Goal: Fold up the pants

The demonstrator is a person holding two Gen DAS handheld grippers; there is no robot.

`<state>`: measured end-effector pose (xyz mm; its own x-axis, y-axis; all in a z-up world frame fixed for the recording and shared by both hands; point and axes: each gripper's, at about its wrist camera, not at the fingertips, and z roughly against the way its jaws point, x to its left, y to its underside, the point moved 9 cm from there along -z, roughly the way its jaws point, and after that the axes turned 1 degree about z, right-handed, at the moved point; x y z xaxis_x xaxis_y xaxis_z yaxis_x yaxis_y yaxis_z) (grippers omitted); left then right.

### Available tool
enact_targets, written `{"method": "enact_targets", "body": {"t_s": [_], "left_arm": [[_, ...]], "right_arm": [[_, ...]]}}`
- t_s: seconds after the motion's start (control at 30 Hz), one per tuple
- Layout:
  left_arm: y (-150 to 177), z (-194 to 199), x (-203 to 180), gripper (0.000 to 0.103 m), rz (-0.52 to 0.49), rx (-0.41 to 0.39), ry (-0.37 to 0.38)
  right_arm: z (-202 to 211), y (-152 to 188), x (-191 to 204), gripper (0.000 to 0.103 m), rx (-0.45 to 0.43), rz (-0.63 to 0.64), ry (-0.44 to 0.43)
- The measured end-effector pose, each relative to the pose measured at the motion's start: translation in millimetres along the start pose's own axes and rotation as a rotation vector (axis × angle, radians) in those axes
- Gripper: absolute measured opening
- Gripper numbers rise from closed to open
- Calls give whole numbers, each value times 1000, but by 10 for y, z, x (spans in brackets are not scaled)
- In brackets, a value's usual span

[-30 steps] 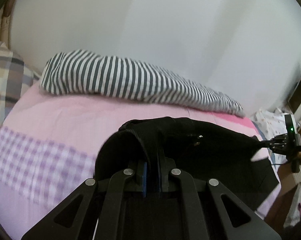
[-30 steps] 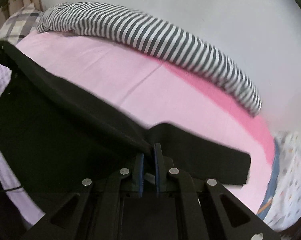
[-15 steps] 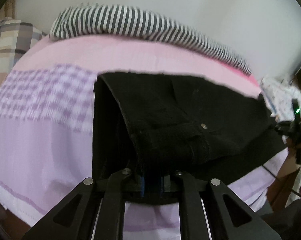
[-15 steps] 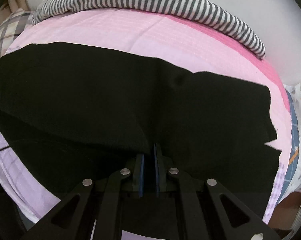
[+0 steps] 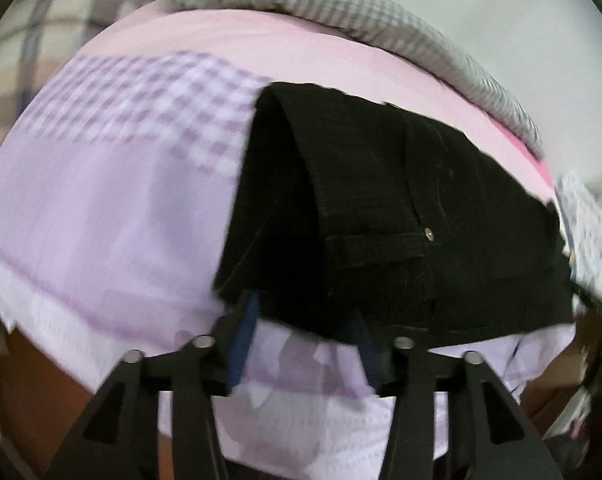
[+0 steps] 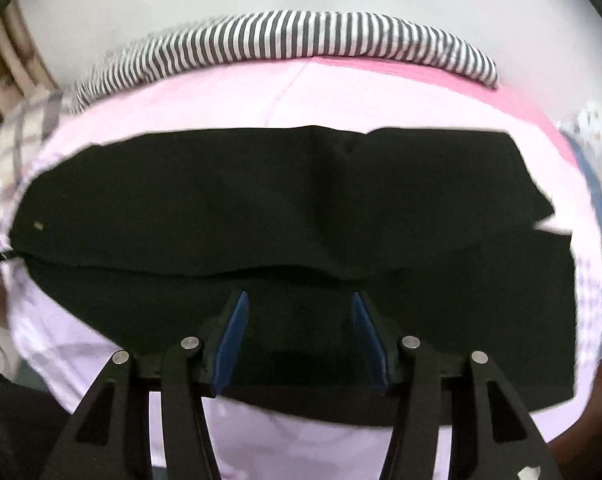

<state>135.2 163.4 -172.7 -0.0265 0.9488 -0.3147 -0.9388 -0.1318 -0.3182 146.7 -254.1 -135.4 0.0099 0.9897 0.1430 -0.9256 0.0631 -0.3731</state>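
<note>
Both claws are letting go: left gripper (image 5: 303, 322) and right gripper (image 6: 297, 322) have jaws opening, blue pads apart, w/ black cloth edge lying between them but not pinched. Biggest thing is the pink-and-lilac checked cotton bedsheet (image 5: 101, 208), w/ a grey-white striped rolled blanket (image 6: 321, 38) along its far edge at 12 o'clock. On the sheet lie the black denim pants (image 6: 261, 200), spread flat in the right wrist view, w/ an upper layer lapped over a lower one; waistband end w/ a small metal rivet (image 5: 429, 234) sits at 3 o'clock in the left view. Judging by the layers, one fold looks done and set down; prob. another fold plus smoothing still left.
</note>
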Motion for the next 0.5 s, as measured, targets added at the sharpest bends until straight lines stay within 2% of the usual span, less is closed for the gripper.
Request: {"method": "enact_targets", "body": {"t_s": [0.17,0.3,0.37,0.5], "left_arm": [[123,184,43,51,210,-31,167],[110,171,-137,51,315,-44,307],[81,88,-180,51,365,-28,341],[45,-77,-181,51,441,-16,350]], "right_arm": [[94,139,-32,51,-27,-153,-101],[58,183,18,51,-41,-259,-191],[10,196,30,51,-36,-319,-230],[-44,212,27,52,-43,-404,-281]]}}
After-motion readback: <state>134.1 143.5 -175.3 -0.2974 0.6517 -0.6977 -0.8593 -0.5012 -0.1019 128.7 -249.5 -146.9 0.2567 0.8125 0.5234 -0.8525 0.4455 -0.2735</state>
